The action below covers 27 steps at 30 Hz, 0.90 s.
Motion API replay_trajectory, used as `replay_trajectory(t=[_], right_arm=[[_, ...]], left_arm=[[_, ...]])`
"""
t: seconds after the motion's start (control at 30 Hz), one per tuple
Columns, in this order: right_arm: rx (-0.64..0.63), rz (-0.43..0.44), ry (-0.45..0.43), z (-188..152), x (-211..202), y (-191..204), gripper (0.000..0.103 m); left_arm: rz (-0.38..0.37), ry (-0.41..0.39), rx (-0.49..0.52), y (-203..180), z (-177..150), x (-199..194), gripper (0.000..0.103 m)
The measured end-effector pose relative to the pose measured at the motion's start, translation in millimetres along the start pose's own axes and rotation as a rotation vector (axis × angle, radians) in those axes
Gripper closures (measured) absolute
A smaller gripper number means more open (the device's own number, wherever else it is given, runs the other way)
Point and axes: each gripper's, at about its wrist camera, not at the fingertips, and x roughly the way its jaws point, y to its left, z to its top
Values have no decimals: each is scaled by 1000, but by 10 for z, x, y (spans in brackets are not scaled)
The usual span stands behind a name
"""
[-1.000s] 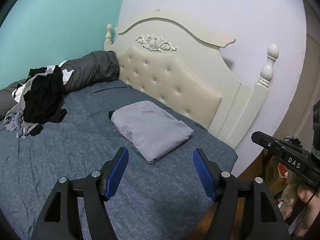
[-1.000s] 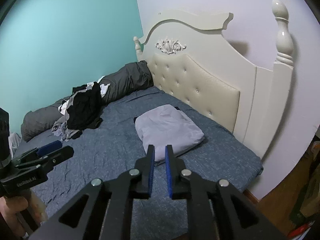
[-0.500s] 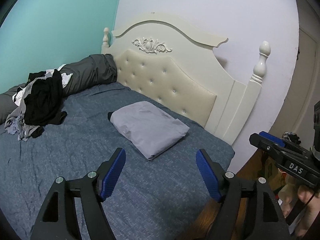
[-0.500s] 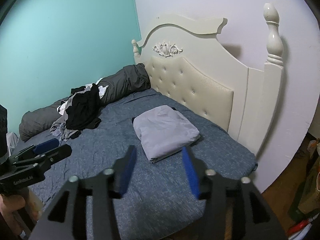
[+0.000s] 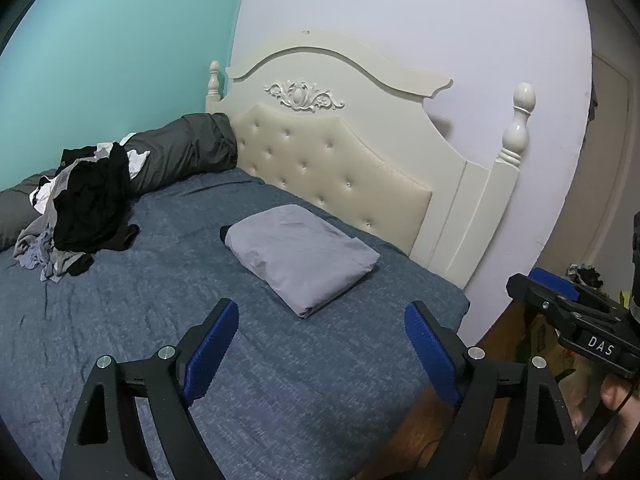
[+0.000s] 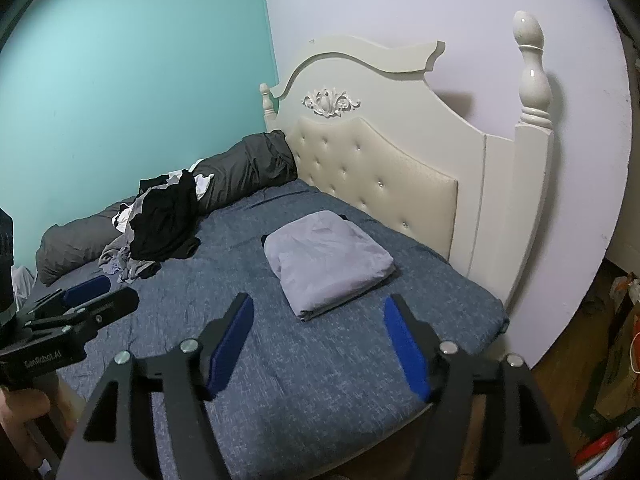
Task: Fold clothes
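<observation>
Blue-padded fingers of my left gripper (image 5: 322, 344) stood spread wide over the blue bedsheet (image 5: 120, 320), holding nothing. My right gripper (image 6: 318, 342) was likewise spread and empty. Beyond both, the folded pale grey garment (image 5: 300, 256) lay flat near the cream tufted headboard (image 5: 340, 168). Well apart, a heap of black and grey unfolded clothes (image 5: 84, 216) sat against the dark grey rolled duvet (image 5: 184, 152).

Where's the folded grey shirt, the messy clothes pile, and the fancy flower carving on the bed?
folded grey garment (image 5: 300, 254), left wrist view, middle of its top face.
clothes pile (image 6: 162, 222), right wrist view, on the black garment on top.
flower carving (image 6: 331, 103), right wrist view, centre of the headboard ornament.
</observation>
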Motion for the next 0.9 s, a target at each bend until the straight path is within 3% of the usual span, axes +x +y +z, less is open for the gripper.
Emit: replay_trajectory(t=[0.13,0.23,0.9], right_arm=[[7,-2,-5,-50,-32,2,11],[13,-3,-8,-87,-55,3,5],[24,-31,-41,-294,-167,69,1]], left_arm=[[9,-5,-4,12,-43,-33,1],[18,-10,-8,32,-66,-50,0],[44,-21,-23,58,-205,-232,0]])
